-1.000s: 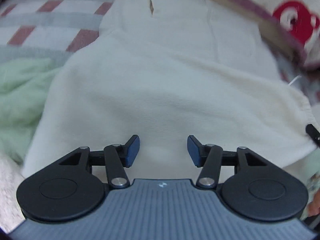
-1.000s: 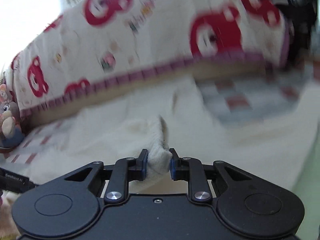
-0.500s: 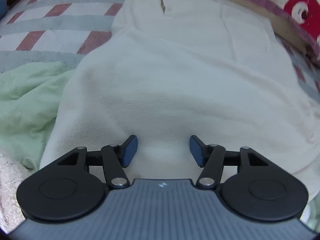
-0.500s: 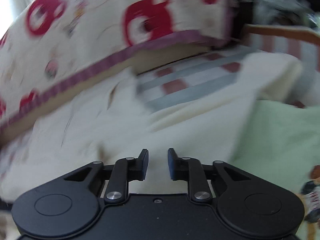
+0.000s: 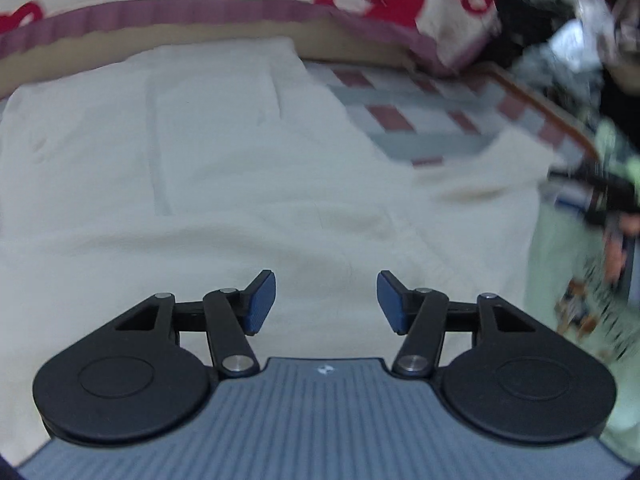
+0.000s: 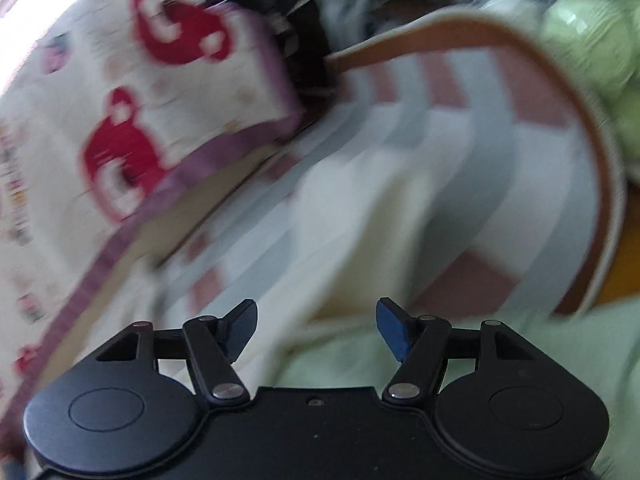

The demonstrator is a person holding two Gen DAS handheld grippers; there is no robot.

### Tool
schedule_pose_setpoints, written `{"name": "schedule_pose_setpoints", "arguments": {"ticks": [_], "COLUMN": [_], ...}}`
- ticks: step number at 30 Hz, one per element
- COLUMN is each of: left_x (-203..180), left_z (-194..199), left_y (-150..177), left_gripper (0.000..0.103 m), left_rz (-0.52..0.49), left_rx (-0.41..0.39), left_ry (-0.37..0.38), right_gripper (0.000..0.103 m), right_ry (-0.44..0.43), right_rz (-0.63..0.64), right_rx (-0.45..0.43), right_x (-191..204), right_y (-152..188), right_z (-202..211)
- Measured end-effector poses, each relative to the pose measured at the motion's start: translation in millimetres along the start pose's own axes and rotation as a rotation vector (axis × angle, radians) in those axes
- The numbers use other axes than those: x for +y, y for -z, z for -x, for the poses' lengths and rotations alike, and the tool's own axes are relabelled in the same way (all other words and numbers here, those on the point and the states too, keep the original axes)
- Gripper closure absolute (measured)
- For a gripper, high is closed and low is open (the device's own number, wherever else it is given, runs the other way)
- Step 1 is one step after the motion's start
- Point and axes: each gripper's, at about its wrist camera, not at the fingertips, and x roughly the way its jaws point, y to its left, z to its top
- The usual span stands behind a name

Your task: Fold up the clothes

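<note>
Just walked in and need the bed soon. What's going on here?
A person with two handheld grippers is folding clothes. A cream garment lies spread on the checked bedcover, a green one beside it. The left gripper closes slightly and the right gripper is opening; neither grips anything.

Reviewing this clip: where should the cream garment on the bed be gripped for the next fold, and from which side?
I'd take the cream garment by its free right edge, where it ends over the checked bedcover, coming in low from that side. Elsewhere it lies flat, offering no lip to pinch. The left gripper hovers empty over its middle.
</note>
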Motion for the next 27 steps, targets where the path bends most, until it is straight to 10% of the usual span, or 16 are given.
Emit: {"name": "schedule_pose_setpoints", "arguments": {"ticks": [9,10,12,21,27], "left_x": [36.4,39.5,46.8,73.7,84.3], "left_z": [4.5,9.4,18.7,57.1,80.2], "left_y": [25.2,26.3,27.5,20.3,24.0], "left_gripper": [0.049,0.049,0.049,0.049,0.047], "left_rz": [0.04,0.036,0.035,-0.035,-0.117], "left_rx": [0.069,0.064,0.055,-0.01,-0.136], "left_ry": [-0.049,-0.062,-0.088,-0.324,-0.509], "right_gripper": [0.032,0.036,0.091,0.091,0.091], "right_ry": [0.057,0.013,-0.144,-0.622,-0.971], "right_rz": [0.018,0.004,-0.038,0.181,0.384], "right_rx": [0.021,0.014,0.041,0.046,0.122], "right_x": [-31.8,-31.5,-26.2,126.5,259.1], "right_y": [-26.8,-26.8,-27.4,-13.8,58.2], "right_z": [-53.8,-57.7,-60.1,5.4,80.0]}}
